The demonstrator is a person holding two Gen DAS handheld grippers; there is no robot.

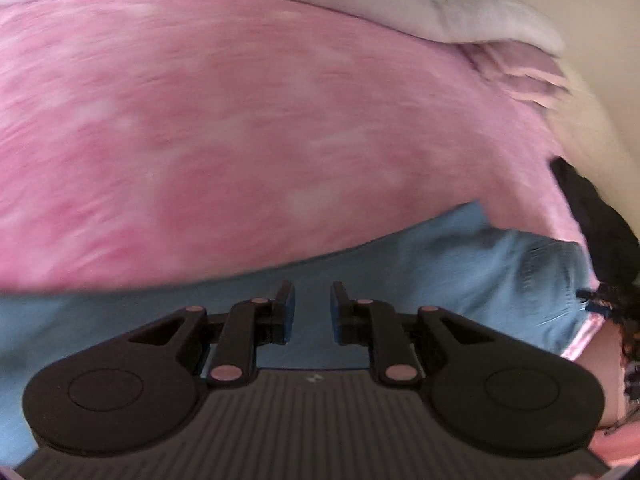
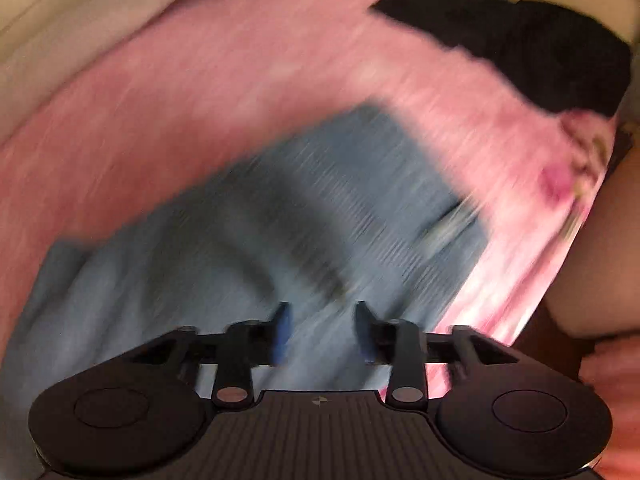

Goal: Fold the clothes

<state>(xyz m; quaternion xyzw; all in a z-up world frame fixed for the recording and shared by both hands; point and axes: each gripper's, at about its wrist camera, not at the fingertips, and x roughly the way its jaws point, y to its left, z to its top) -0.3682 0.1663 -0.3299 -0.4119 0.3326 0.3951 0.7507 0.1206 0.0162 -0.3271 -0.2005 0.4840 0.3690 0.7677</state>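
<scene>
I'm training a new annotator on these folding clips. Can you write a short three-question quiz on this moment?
1. True or false: the left gripper holds cloth between its fingers.
2. The blue garment lies on: A) a pink tie-dye cloth B) a bare wooden floor C) a green towel.
3. What colour is the garment beyond the pink cloth, in the right wrist view?

Key: 1 false, both it and the right gripper are open and empty; 2 A; 3 black.
</scene>
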